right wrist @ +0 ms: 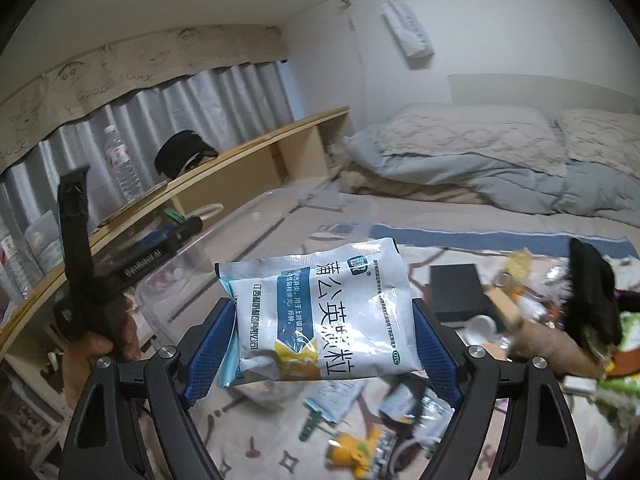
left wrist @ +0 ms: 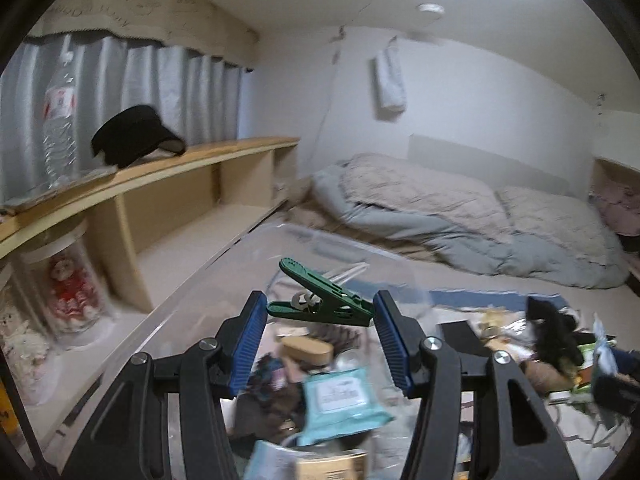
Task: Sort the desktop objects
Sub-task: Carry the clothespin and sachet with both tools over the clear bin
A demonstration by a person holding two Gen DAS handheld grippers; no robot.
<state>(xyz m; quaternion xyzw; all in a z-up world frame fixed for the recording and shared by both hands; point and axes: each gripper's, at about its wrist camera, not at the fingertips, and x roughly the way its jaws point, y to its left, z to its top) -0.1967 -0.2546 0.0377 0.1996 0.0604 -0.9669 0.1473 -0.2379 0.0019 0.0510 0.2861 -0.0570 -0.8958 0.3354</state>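
Ribbed blue pads (left wrist: 251,334) pinch green plastic clothespin (left wrist: 320,300) — glossy sachet (right wrist: 320,312) clamped.

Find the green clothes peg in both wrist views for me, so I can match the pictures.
Left wrist: green clothes peg at lower centre, clamped crosswise between the left gripper pads.
Right wrist: only a green tip at left of centre, at the end of the other gripper.
Shared landmark: black visor on the wooden shelf.

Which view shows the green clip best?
Left wrist: the green clip sits large between the left gripper's blue pads, whole shape visible. Right wrist shows only a small green bit at that gripper's far tip.
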